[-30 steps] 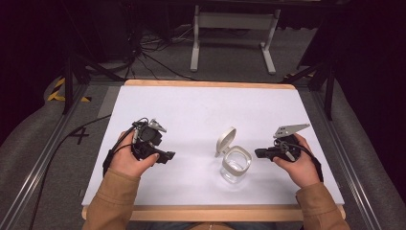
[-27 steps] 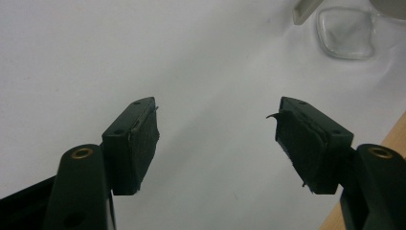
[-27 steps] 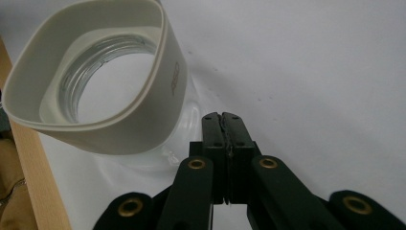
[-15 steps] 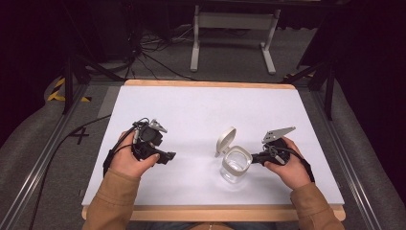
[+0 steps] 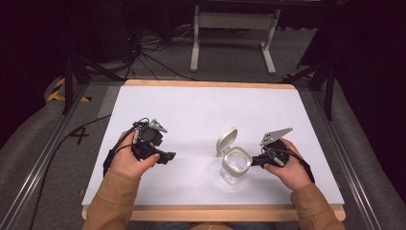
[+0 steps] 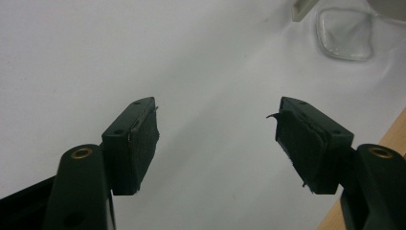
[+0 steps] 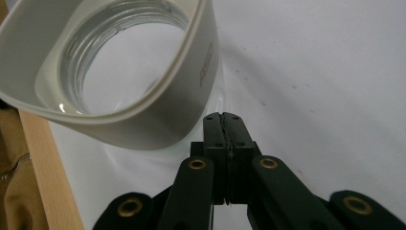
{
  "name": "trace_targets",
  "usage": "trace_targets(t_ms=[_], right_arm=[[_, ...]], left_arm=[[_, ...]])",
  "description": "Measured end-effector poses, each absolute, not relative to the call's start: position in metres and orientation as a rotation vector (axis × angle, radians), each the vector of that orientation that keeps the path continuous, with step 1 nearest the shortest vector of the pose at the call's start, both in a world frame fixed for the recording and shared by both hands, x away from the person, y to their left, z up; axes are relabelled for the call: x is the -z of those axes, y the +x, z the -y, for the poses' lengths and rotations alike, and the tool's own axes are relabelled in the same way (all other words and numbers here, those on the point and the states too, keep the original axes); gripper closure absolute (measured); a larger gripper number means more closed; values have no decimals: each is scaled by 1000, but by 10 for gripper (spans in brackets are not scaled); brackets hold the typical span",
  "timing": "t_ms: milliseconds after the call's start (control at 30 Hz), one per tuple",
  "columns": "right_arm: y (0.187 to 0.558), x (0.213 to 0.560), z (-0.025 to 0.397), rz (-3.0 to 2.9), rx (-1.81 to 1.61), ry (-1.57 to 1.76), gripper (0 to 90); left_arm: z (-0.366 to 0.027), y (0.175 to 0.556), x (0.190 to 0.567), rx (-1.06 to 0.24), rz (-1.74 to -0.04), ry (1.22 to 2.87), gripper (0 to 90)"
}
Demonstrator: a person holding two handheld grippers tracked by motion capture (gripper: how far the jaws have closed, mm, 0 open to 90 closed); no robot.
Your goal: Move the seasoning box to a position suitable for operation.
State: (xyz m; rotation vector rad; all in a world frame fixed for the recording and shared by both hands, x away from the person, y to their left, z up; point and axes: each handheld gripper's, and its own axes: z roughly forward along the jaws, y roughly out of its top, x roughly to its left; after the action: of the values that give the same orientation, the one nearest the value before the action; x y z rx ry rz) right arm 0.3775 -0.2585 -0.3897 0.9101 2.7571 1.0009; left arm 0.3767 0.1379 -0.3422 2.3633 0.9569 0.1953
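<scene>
A clear glass jar (image 5: pixel 235 166) with a cream-white collar and a flipped-up lid (image 5: pixel 226 141) stands on the white table (image 5: pixel 206 110), right of centre near the front. The jar's collar (image 7: pixel 119 72) looms large in the right gripper view, its mouth open. My right gripper (image 5: pixel 255 160) is shut, its tips (image 7: pixel 225 125) right beside the collar's side, with nothing between the jaws. My left gripper (image 5: pixel 168 156) sits to the left of the jar, open and empty; its pads (image 6: pixel 143 139) stand wide apart over bare table, with the jar's base (image 6: pixel 347 33) far ahead.
The table's wooden front edge (image 5: pixel 215 212) runs just below both hands. A metal stand (image 5: pixel 234 21) and cables lie on the floor beyond the far edge. Bare table surface stretches behind and between the hands.
My right gripper has moved left, from a short way off up to the jar's collar. The left hand and the jar have stayed put.
</scene>
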Motion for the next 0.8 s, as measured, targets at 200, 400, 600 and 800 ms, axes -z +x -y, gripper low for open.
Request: trace_targets(t_ms=[200,400,600,800], right_arm=[[373,389,256,-2811,-959,871,900],[369,391,252,-2858,-925,841,900],[363,392,247,-2907,-886,806,900],[358,393,240,-2949,-865,764,900]], left_arm=[[-138,378,341,-190,-953,2374,317],[-136,379,341,-187,-947,2377,316],[-134,380,341,-179,-937,2375,315],[-131,381,341,-177,-926,2380,315]])
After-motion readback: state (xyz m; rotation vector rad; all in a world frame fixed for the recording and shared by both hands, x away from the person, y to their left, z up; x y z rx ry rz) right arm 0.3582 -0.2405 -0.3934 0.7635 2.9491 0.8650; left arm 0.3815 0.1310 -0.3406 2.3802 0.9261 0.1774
